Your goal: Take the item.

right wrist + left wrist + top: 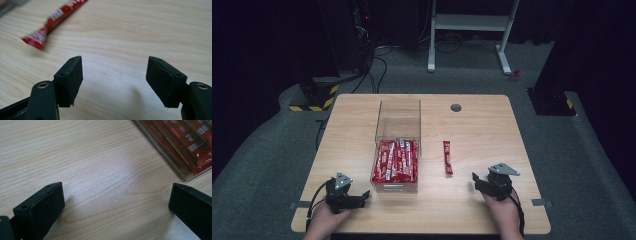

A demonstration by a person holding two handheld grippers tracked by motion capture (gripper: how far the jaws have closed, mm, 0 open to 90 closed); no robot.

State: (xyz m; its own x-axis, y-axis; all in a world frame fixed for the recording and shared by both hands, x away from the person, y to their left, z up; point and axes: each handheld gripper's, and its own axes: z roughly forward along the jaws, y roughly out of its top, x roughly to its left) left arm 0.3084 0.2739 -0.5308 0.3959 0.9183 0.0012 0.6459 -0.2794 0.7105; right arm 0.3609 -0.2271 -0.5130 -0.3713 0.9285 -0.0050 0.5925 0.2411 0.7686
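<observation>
The clear box (397, 150) at the desk (482, 125) middle holds red sachets (396, 161). One red sachet (447, 157) lies beside it; both grippers (363, 198) (475, 181) stand with jaws apart, empty.

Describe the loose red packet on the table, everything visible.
The loose red packet is a slim stick sachet, glossy red like foil or plastic film, with white print too small to read and a crimped, flared end. It lies flat on the wooden table, lengthwise away from the person, apart from the clear box of similar packets on its left. Nothing touches it; the open right gripper sits just short of its near end.
</observation>
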